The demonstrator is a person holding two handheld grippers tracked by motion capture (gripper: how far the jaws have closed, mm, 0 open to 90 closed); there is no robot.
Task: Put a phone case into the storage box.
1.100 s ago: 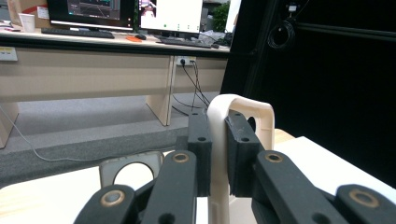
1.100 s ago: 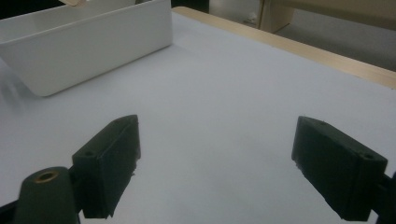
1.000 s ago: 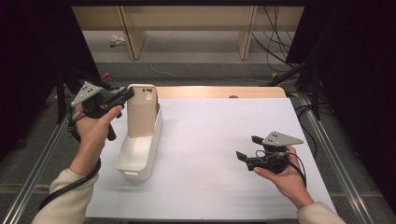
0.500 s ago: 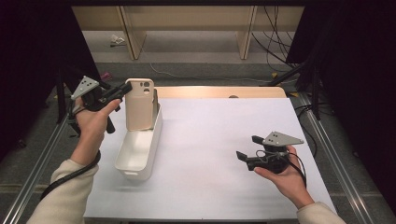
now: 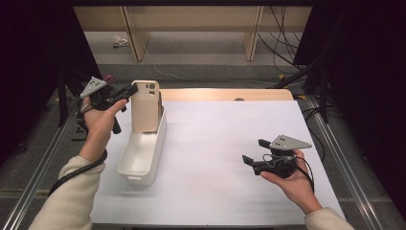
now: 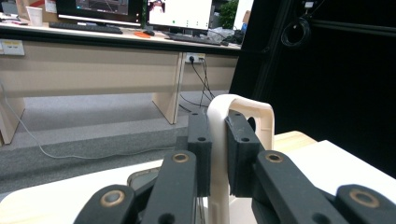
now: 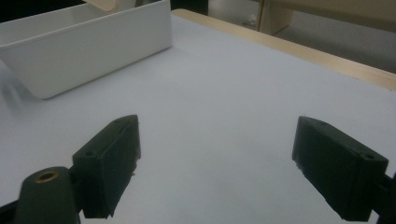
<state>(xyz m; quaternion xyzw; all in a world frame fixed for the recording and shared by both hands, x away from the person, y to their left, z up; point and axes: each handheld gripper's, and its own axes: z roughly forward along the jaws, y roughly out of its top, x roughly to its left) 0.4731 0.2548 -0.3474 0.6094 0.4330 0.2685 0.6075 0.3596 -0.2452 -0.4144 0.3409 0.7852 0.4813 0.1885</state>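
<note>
Item one, nearest us at about 4 o'clock on the bench [image 5: 215, 158]: the right gripper [image 5: 254, 152], held in the person's right hand [image 5: 292, 179] low over the white sheet. In the right gripper view its jaws stand wide apart with bare sheet between them; they hold nothing.

Item two, at about 8 o'clock: a long white bin [image 5: 140, 152] resting on the sheet, its length running away from us. We see its near wall in the right gripper view too [image 7: 88, 51], well apart from the right gripper.

Item three, at about 10 o'clock: a beige phone case [image 5: 145, 106], upright, its lower end inside the far end of the bin, its camera cut-out at the top. Whether its lower end rests on the bin's floor we cannot tell.

Item four, at about 10 o'clock, just left of the case: the left gripper [image 5: 128, 91], carried in the left hand [image 5: 98, 122] and pointing across at the case's upper left edge. In the left gripper view its jaws are closed narrow on the case's thin rim [image 6: 219, 140], the black pads pressing on either side of it.

Item five, farthest, at 12 o'clock beyond the bench: a grey floor [image 5: 201, 52] with loose cables, and pale wooden desk legs [image 5: 135, 33].
</note>
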